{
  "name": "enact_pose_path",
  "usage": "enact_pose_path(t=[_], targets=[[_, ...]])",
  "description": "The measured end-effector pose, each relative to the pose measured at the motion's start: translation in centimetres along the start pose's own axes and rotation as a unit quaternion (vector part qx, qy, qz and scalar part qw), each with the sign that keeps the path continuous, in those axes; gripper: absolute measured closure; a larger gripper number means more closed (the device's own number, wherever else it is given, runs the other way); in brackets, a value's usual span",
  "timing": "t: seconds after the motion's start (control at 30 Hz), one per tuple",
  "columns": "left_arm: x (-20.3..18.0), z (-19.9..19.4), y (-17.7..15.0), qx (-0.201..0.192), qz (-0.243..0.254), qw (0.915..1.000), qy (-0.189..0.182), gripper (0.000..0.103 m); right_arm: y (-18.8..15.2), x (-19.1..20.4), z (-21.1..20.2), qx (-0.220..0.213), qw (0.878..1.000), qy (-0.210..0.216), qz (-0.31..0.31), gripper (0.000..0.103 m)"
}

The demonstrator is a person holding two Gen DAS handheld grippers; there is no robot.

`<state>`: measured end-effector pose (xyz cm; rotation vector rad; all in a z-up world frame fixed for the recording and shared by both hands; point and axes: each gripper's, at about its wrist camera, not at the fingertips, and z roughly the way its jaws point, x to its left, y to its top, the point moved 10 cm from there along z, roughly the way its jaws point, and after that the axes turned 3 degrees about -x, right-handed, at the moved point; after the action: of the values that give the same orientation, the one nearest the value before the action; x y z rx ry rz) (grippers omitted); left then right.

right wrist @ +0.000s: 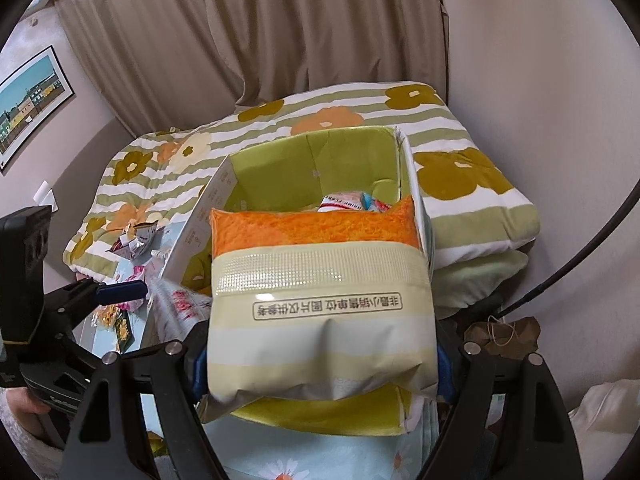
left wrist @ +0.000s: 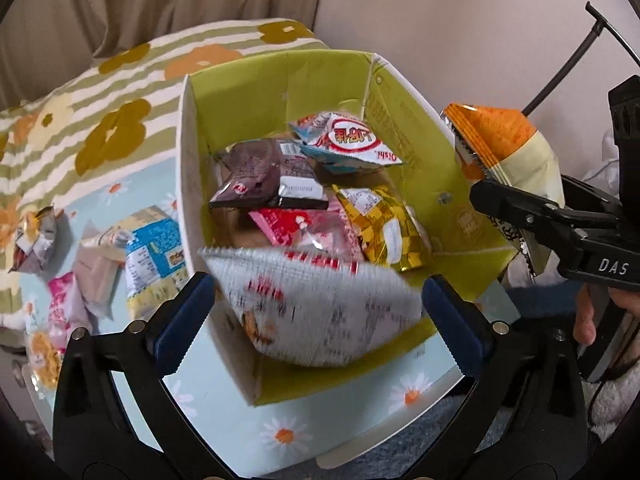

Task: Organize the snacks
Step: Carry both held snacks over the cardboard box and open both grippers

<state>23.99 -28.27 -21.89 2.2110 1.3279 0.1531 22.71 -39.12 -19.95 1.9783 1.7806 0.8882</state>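
A green-lined cardboard box [left wrist: 280, 80] holds several snack packets. My left gripper [left wrist: 316, 312] is open above its near edge; a blurred white and red packet [left wrist: 316, 304] hangs between the fingers, apparently falling free. My right gripper [left wrist: 516, 216] is shut on an orange and cream snack bag [left wrist: 504, 148], held at the box's right side. In the right wrist view the bag [right wrist: 320, 300] fills the gripper [right wrist: 320, 360], with the box [right wrist: 320, 152] behind it.
Several loose snack packets [left wrist: 152, 252] lie on the daisy-print cloth [left wrist: 280, 432] left of the box. A crumpled silver packet [left wrist: 34, 244] lies further left. A striped flower quilt [right wrist: 460, 176] is behind the box, with curtains and wall beyond.
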Motion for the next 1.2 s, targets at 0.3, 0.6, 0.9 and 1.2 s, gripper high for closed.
enact_pose_path(t=[0.3, 0.6, 0.9, 1.2], targets=[[1.3, -2.4, 0.2, -0.034, -0.016, 0.9993, -0.004, 0.000, -0.8, 0.8, 1.3, 0.010, 1.000, 0.003, 0.003, 0.008], [2.4, -3.3, -0.1, -0.052, -0.047, 0.9975, -0.001, 0.000, -1.7, 0.8, 2.1, 0.007, 1.000, 0.004, -0.015, 0.001], [3.0, -4.1, -0.8, -0.065, -0.068, 0.9955, 0.013, 0.000, -2.0, 1.3, 2.7, 0.007, 0.999, 0.012, -0.033, 0.001], [3.1, -4.3, -0.9, -0.071, -0.077, 0.9943, 0.014, 0.000, -1.8, 1.4, 2.8, 0.009, 0.999, -0.003, -0.049, 0.001]])
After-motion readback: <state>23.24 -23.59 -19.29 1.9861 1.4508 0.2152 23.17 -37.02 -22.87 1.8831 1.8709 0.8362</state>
